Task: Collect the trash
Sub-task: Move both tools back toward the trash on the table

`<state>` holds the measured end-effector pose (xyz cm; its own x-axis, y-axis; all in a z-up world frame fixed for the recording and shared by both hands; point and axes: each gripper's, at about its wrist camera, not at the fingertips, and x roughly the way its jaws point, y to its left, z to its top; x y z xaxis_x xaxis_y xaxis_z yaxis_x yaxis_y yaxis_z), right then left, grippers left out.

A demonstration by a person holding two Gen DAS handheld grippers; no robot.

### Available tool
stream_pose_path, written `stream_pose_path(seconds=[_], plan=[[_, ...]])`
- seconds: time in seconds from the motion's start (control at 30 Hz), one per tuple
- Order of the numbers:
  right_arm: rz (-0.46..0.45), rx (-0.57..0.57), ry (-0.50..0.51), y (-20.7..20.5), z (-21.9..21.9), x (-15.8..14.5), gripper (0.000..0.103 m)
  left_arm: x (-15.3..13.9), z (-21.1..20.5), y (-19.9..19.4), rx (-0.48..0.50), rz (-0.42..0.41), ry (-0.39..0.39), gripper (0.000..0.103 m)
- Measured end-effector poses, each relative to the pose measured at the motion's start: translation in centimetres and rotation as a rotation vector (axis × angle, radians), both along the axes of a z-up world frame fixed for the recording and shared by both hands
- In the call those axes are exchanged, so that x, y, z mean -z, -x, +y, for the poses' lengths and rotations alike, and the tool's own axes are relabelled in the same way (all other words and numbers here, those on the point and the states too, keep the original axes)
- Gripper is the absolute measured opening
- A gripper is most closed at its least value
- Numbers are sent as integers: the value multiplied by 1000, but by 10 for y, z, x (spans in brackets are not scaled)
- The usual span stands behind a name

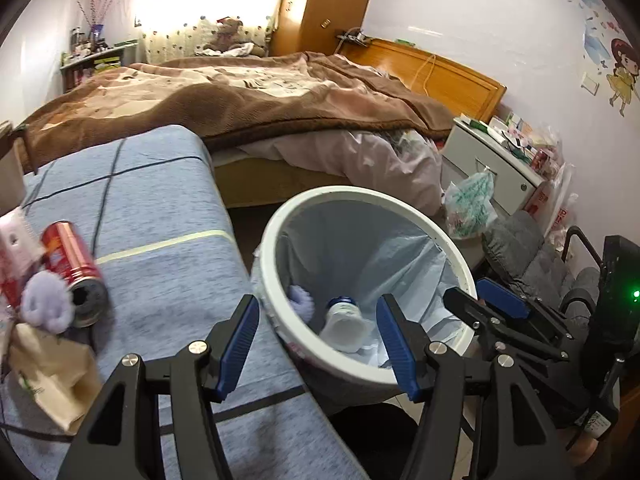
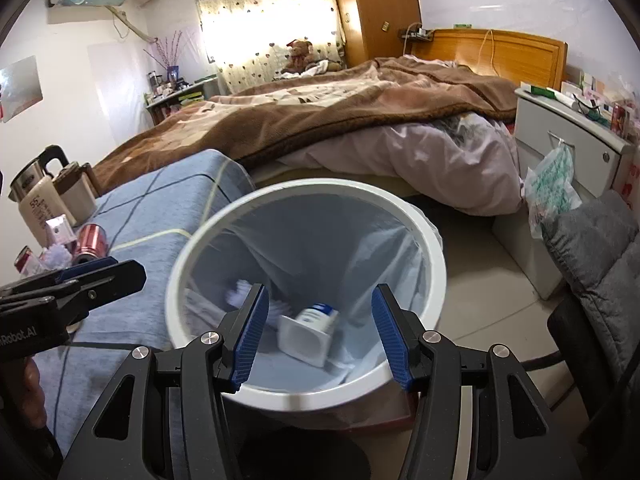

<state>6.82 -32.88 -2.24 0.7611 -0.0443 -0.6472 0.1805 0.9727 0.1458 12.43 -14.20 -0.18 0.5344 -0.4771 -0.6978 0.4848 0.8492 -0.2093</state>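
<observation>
Bedroom: both tongs [image 1: 318, 346] [image 2: 316, 334] gape empty over the lined bin [image 2: 432, 252].

Both tools are matt black plastic. The left tongs [image 1: 318, 344] carry two angular fingers faced with ribbed blue pads [image 1: 240, 346], pinned by round silver screws. The right tongs [image 2: 316, 334] match, with gridded blue pads [image 2: 249, 340]. White lettering ending "Robot.AI" marks the left tool's body, and a green light glows on the right tool's housing.
</observation>
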Motion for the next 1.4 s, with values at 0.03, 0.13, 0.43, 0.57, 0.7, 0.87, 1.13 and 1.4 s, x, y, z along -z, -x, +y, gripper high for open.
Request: stream_pose_path(seconds=[0.03, 0.13, 0.43, 0.57, 0.7, 0.87, 1.13, 1.4], plan=[[-5, -2, 2, 1, 3, -2, 55, -2, 5, 2, -13, -6, -4, 63], [-26, -13, 2, 4, 14, -9, 55, -7, 17, 8, -35, -36, -3, 63], [-54, -63, 7, 7, 42, -18, 55, -14, 54, 18, -112, -55, 13, 63], [-61, -98, 8, 7, 59, -21, 55, -15, 72, 24, -144, -67, 21, 63], [-67, -142, 5, 6, 78, -21, 55, -16, 88, 29, -191, -90, -1, 63], [-71, -196, -8, 2, 97, -21, 55, -15, 113, 37, -247, -108, -17, 63], [-47, -331, -21, -13, 146, -13, 55, -4, 171, 42, -379, -106, -19, 64], [-20, -461, -28, -28, 189, -3, 60, 9, 232, 47, -521, -85, -38, 65]])
